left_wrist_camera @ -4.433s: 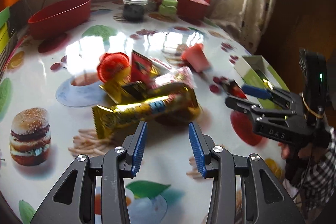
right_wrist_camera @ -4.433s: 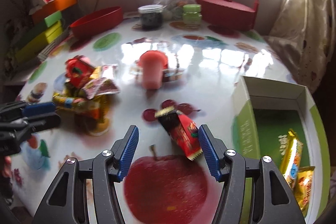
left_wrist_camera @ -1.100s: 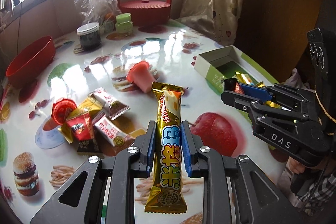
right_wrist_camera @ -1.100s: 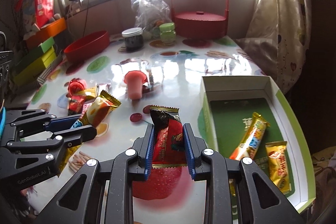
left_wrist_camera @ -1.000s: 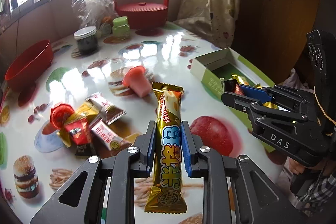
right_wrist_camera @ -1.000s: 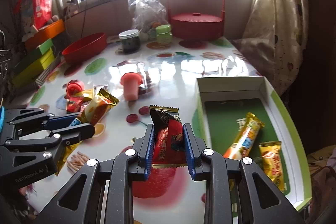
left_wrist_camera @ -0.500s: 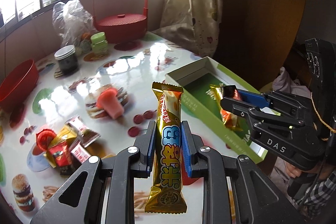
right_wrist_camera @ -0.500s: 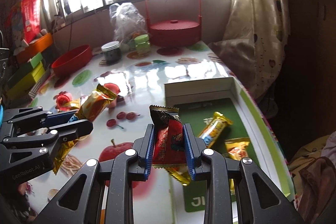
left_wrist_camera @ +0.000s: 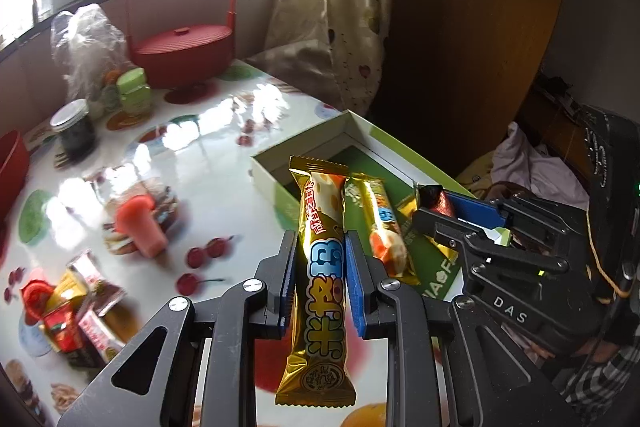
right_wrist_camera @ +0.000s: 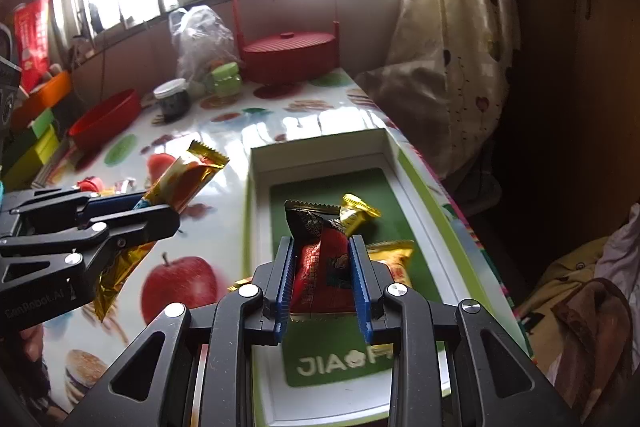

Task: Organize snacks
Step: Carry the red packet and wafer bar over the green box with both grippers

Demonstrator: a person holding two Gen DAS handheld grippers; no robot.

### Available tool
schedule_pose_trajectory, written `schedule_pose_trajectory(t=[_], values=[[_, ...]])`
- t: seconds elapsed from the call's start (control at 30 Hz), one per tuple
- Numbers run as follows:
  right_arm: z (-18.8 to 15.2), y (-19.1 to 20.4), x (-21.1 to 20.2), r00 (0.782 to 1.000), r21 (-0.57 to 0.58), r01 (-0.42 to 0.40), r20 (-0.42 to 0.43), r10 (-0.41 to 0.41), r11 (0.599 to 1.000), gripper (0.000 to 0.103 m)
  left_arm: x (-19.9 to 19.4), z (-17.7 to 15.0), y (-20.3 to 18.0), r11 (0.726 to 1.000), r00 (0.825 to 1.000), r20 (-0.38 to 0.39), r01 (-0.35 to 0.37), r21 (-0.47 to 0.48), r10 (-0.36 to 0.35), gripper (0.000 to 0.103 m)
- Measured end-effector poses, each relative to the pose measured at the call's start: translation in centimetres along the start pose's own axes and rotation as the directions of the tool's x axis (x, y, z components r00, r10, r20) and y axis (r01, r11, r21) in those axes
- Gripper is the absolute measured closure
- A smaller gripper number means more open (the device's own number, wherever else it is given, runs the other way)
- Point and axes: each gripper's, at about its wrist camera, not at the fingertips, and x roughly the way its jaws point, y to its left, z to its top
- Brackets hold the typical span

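Observation:
My left gripper is shut on a long gold snack bar and holds it in the air beside the near-left edge of the green and white box. My right gripper is shut on a red and black snack packet above the inside of the box. Gold snack bars lie in the box. The left gripper with its gold bar shows at the left of the right wrist view. The right gripper shows at the right of the left wrist view.
A pile of loose snacks and a pink cup on its side lie on the patterned table. A red lidded pot, jars, a plastic bag and a red bowl stand at the back. Curtain and clothes at right.
Both grippers have lifted their snacks from the table and carried them right, to the box. The right gripper now hangs over the box's inside, the left at its edge.

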Motion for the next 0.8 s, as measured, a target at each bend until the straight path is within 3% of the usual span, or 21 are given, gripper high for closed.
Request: schedule_pose_trajectory(t=[0.8], values=[[-2.1,-4.1,0.3,0.997,0.041,0.078,-0.006,-0.078,0.996,0.077,5.2,-0.1,-4.3,0.997,0.992,-0.109,0.062,0.042,-0.057,0.079]])
